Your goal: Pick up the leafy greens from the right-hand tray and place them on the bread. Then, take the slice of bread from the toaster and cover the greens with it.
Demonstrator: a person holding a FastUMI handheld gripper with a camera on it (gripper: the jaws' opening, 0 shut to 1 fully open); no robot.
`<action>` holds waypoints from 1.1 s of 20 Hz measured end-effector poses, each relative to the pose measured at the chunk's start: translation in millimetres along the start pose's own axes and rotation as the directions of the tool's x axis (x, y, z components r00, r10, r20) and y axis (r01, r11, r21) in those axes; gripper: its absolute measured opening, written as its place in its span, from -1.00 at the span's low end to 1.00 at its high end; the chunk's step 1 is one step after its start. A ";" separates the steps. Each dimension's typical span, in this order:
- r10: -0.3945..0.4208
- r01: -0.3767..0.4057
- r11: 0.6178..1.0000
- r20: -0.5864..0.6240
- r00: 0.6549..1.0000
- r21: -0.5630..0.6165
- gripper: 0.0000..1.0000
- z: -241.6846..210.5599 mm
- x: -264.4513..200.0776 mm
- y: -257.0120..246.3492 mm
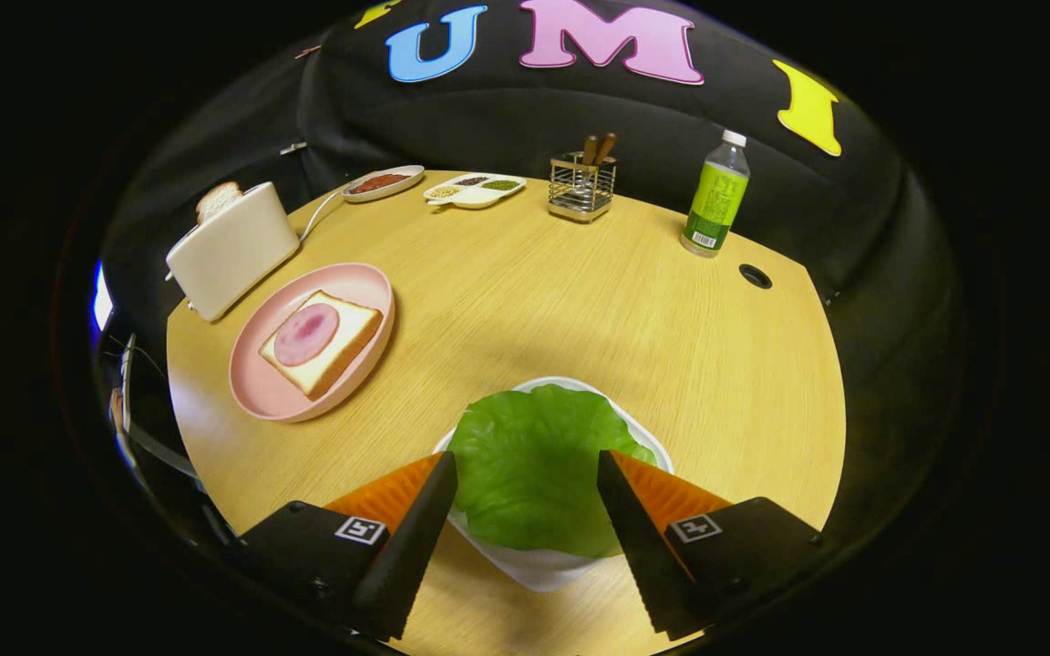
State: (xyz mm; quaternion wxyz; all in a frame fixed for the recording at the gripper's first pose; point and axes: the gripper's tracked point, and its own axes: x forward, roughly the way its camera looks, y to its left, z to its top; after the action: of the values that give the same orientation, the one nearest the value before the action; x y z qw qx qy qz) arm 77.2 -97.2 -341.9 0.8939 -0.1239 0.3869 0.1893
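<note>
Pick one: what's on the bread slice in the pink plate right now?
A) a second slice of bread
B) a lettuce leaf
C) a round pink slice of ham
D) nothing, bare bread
C: the bread in the pink plate carries only a round ham slice; the lettuce leaf lies on the white tray, between the open tongs.
</note>
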 end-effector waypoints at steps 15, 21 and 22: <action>-0.015 0.017 1.000 -0.091 0.996 0.021 0.30 -22.8 18.6 -3.7; -0.015 0.022 0.998 -0.110 0.994 0.065 -0.67 -21.6 23.2 -6.1; -0.012 0.018 0.998 -0.106 0.994 0.062 -0.80 -20.3 21.8 -5.3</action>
State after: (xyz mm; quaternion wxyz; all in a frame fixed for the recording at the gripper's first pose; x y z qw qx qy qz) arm 80.1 -104.2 -371.3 0.8771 -0.1084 0.4385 0.1635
